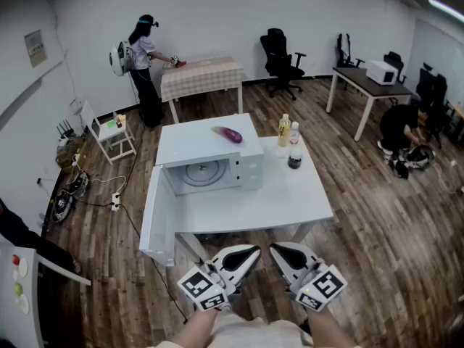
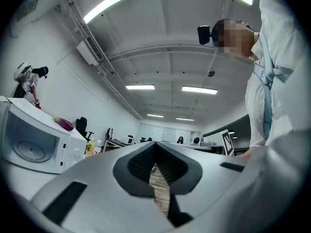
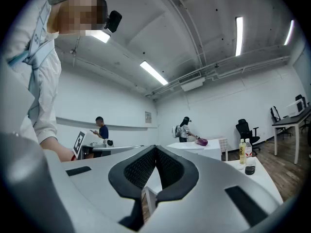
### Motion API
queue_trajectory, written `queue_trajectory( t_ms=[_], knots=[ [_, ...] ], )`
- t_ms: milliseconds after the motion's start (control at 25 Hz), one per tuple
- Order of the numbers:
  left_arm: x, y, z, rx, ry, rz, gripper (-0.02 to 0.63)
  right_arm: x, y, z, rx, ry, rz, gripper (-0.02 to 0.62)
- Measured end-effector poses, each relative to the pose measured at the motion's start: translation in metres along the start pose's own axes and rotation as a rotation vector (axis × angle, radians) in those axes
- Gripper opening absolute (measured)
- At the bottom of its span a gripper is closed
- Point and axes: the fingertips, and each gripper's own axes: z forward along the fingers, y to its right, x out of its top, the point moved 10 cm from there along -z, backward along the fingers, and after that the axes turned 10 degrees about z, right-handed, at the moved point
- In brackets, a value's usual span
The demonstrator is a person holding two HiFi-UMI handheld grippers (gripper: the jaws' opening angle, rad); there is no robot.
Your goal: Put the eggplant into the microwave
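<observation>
A purple eggplant point(image 1: 230, 134) lies on top of the white microwave point(image 1: 249, 170), which stands on the white table point(image 1: 290, 194). The microwave door point(image 1: 158, 216) is swung wide open to the left, showing the turntable inside. My left gripper point(image 1: 251, 251) and right gripper point(image 1: 278, 249) hang side by side short of the table's near edge, both shut and empty. In the left gripper view the shut gripper point(image 2: 154, 148) points past the microwave point(image 2: 34, 140) and eggplant point(image 2: 64, 124) at far left. In the right gripper view the shut gripper point(image 3: 155, 149) faces the distant eggplant point(image 3: 202, 141).
Two bottles point(image 1: 284, 130) point(image 1: 295, 147) stand on the table right of the microwave. A person point(image 1: 145, 67) works at a checked-cloth table point(image 1: 203, 75) at the back. Office chairs point(image 1: 281, 60), a desk point(image 1: 370, 85) and a crouching person point(image 1: 402, 129) are at right. Cables and a small chair point(image 1: 109, 133) lie left.
</observation>
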Motion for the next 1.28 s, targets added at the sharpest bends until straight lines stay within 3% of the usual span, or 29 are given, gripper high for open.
queue_trajectory(
  t_ms=[720,960,1280],
  knots=[
    [-0.003,-0.012,0.012,-0.001,-0.002,-0.01,0.002,0.002,0.015,0.011,0.006,-0.01,0.004,0.032],
    [-0.001,-0.016,0.013,0.021,-0.009,0.001,0.002,0.001,0.024,0.009,0.02,0.0,0.067,0.035],
    [0.001,-0.047,0.009,0.044,-0.01,0.006,0.002,-0.005,0.037,0.037,0.045,-0.019,0.084,0.035]
  ],
)
